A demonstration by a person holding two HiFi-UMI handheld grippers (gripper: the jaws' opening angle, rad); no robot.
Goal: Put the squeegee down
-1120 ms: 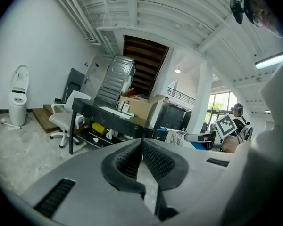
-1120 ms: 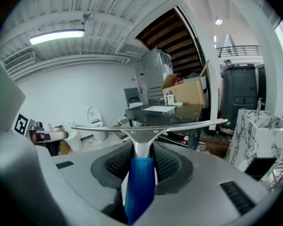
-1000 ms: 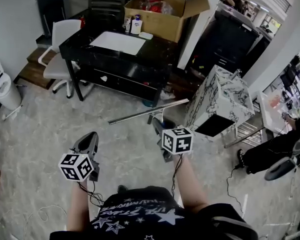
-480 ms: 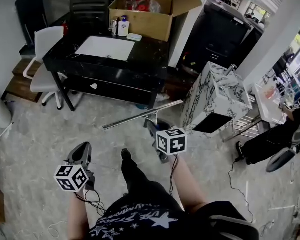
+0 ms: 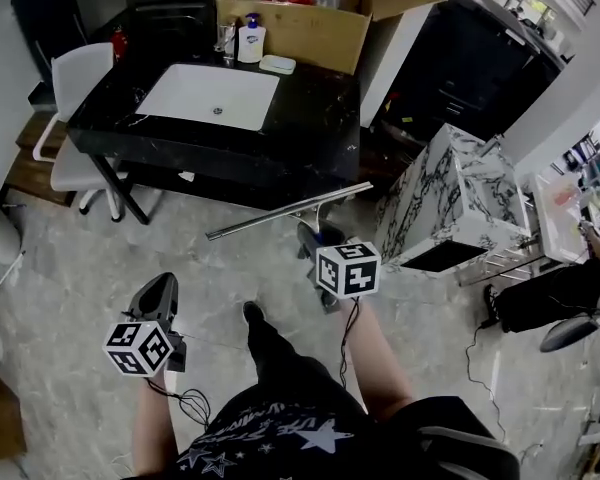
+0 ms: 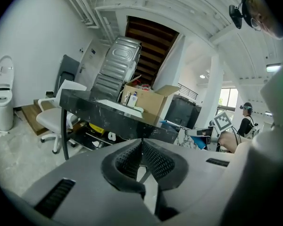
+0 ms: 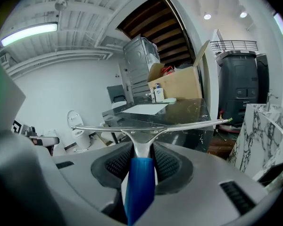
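My right gripper (image 5: 307, 236) (image 7: 140, 155) is shut on the squeegee (image 5: 285, 214) (image 7: 146, 126), clamping its blue handle with the long metal blade held crosswise in the air. The blade hangs just in front of the black marble counter (image 5: 310, 118) (image 7: 188, 109) that carries a white sink basin (image 5: 210, 95). My left gripper (image 5: 158, 296) (image 6: 141, 157) is lower on the left over the floor, shut with nothing between its pads.
A cardboard box (image 5: 310, 13), a soap bottle (image 5: 250, 40) and a soap dish (image 5: 278, 64) stand at the counter's back. A white chair (image 5: 70, 118) is at the left, a marble-patterned cabinet (image 5: 460, 203) at the right. The person's leg and foot (image 5: 265, 338) are on the floor.
The view has moved closer to the counter; the squeegee blade now reaches its front edge. A leg has stepped forward. Both grippers keep their hold and pose.
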